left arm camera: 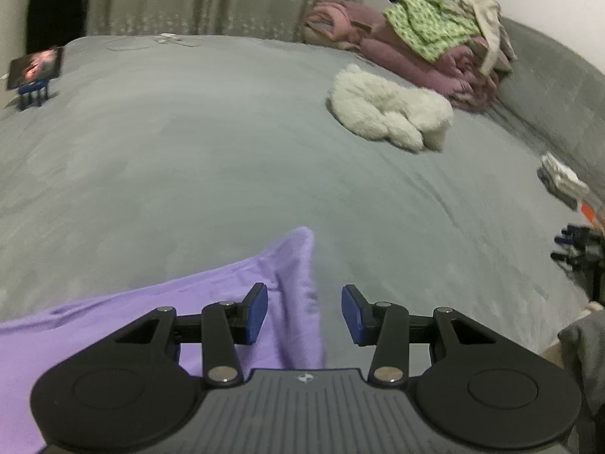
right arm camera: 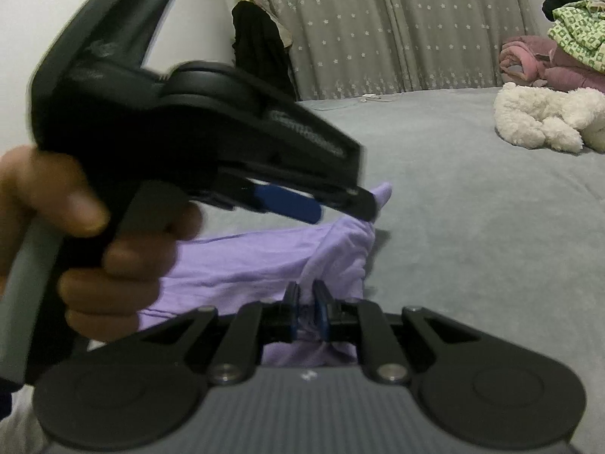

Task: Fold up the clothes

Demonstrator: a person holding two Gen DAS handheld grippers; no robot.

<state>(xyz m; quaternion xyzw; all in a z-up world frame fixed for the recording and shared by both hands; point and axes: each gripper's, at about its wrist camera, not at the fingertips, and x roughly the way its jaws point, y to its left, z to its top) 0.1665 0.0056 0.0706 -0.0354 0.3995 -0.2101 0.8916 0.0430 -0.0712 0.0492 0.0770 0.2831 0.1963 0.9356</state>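
Observation:
A lilac garment [left arm camera: 159, 314] lies spread on the grey bed sheet [left arm camera: 189, 151], one corner pointing toward the far side. My left gripper [left arm camera: 304, 316] hovers above it, open, its blue pads apart with only cloth lying below them. In the right wrist view the lilac garment [right arm camera: 245, 261] is bunched up, and my right gripper [right arm camera: 307, 312] is shut on a fold of it. The left gripper [right arm camera: 329, 204], held by a hand [right arm camera: 94, 249], passes blurred across the left of that view, above the cloth.
A white fluffy item [left arm camera: 389, 109] lies at the far right of the bed. Behind it stands a pile of pink, green-patterned and pale clothes [left arm camera: 427, 41]. A tablet on a blue stand [left arm camera: 34, 72] is at the far left. A curtain [right arm camera: 378, 26] hangs behind.

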